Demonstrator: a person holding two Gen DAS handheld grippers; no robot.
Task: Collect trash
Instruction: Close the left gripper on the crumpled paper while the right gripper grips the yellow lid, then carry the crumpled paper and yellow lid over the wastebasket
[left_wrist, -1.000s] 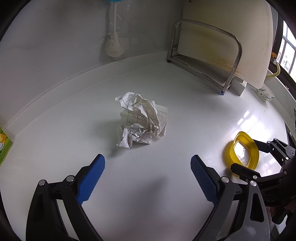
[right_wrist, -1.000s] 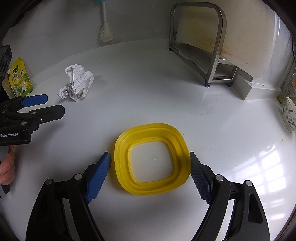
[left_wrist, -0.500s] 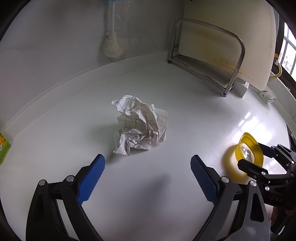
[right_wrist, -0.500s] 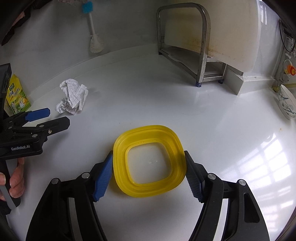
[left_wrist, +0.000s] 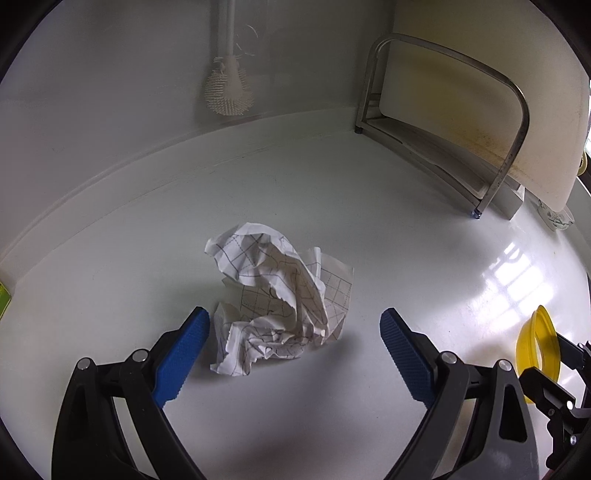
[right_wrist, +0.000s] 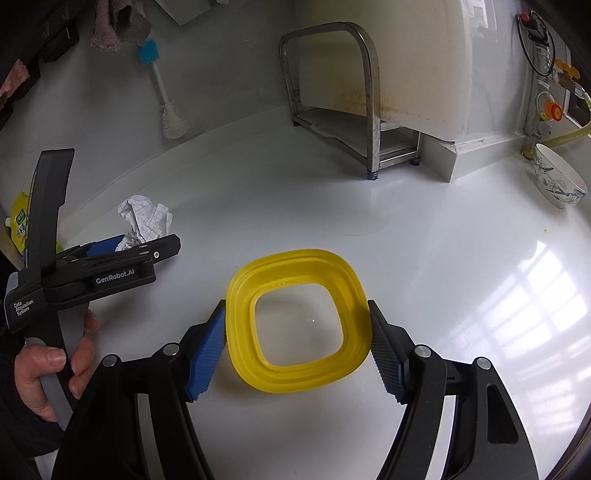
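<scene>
the right gripper (right_wrist: 297, 345) sits low in the middle of its own view, its ribbed blue pads (right_wrist: 207, 360) pressed against both sides of a yellow ring (right_wrist: 297, 325). the ring is smooth glossy plastic, a rounded square with stepped ridges and an open centre through which the white counter (right_wrist: 424, 258) shows. so these fingers are clamped on the ring.

the left gripper (left_wrist: 295, 350) fills the bottom of its own view with fingers wide apart. a crumpled paper (left_wrist: 282, 302), white with a thin printed grid and sharp creases, lies on the counter between them, close to the left pad (left_wrist: 183, 356) and clear of the other one. whether that near pad touches the paper cannot be told. in the right wrist view the same paper (right_wrist: 146, 218) shows at middle left, just past the black plastic body of the left gripper (right_wrist: 122, 249), which a hand (right_wrist: 55, 365) grips by its handle.

the counter is shiny and mirrors a window at the right. a white brush (left_wrist: 229, 94) with rubbery bristles hangs at upper centre of the left view. a bent steel rack (right_wrist: 332, 103) stands at upper right, holding a stained white board (right_wrist: 413, 62). a flowered bowl (right_wrist: 559, 181) sits at the far right, and a yellow-green pouch (right_wrist: 20, 218) at the far left edge.
</scene>
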